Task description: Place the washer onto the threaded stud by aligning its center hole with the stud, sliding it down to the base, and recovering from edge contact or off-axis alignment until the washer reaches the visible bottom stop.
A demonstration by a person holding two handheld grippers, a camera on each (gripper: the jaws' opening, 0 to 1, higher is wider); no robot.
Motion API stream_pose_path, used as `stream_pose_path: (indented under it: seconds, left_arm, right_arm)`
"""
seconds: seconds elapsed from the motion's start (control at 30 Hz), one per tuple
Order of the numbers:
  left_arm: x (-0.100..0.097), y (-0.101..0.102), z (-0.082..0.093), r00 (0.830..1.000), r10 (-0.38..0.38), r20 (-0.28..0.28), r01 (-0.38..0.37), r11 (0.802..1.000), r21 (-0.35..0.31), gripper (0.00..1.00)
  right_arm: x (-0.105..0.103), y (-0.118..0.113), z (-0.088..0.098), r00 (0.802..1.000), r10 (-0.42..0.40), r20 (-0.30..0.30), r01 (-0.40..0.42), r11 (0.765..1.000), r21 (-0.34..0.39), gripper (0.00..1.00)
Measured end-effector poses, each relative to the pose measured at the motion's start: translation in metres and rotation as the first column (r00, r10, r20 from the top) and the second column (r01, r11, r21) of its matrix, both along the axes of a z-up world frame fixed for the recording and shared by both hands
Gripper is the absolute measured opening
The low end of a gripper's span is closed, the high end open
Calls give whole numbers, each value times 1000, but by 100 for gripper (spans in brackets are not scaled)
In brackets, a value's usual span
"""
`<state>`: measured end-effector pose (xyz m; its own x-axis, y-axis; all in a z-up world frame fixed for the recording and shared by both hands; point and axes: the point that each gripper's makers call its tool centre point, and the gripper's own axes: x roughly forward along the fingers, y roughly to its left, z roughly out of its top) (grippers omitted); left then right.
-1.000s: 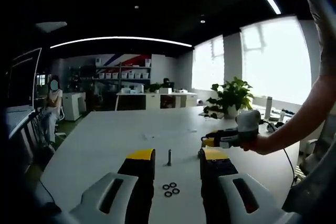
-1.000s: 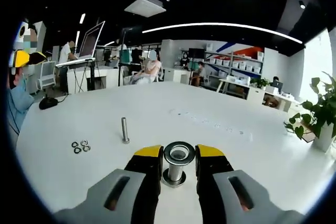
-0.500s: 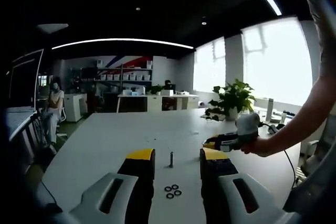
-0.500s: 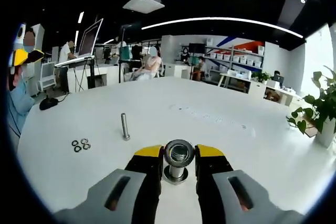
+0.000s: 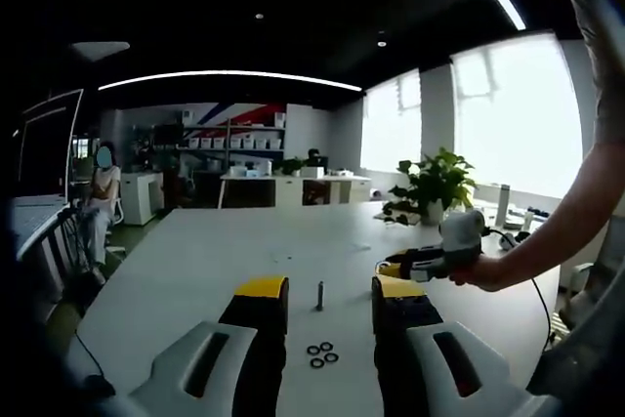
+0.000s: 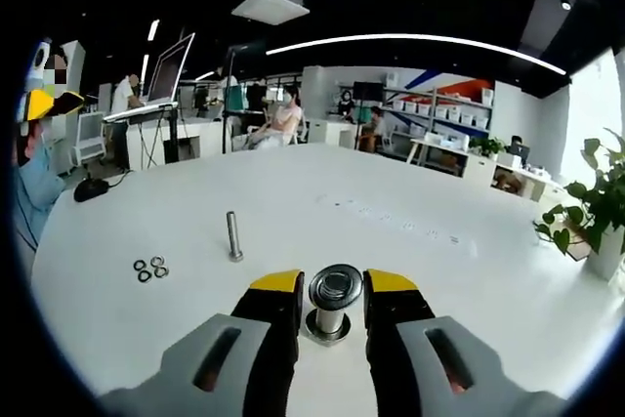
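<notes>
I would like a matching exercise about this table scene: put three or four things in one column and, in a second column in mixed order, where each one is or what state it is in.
Things:
1. thin grey metal stud
2. small dark metal washers
3. short silver metal cylinder with wide flanges
4. green potted plant

Places or states:
A. lying flat in a cluster on the white table
B. standing between the right gripper fingers
C. standing upright alone on the table
D. at the table's far edge near the windows

Pairs: 1-C, 2-A, 3-B, 4-D
</notes>
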<state>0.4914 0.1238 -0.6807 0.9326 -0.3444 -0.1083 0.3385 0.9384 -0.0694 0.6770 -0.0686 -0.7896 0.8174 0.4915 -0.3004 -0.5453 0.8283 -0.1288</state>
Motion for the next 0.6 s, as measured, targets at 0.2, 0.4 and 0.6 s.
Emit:
stream_pose_path:
  seconds: [0.2, 0.4, 0.6]
  left_arm:
    - [0, 0, 0, 1000, 0, 0, 0, 1000, 4, 32]
    - [0, 2, 0, 1000, 7, 1, -7, 1000, -1, 33]
    - [1, 2, 1, 1000, 8, 3, -8, 1000, 1, 33]
  right_arm:
    - [0, 3, 3, 1000, 9, 23, -9, 1000, -15, 28]
    - [0, 9, 5, 999, 29, 27, -29, 1000, -7, 28]
    - [1, 7, 2, 1000, 23, 19, -23, 1000, -8, 28]
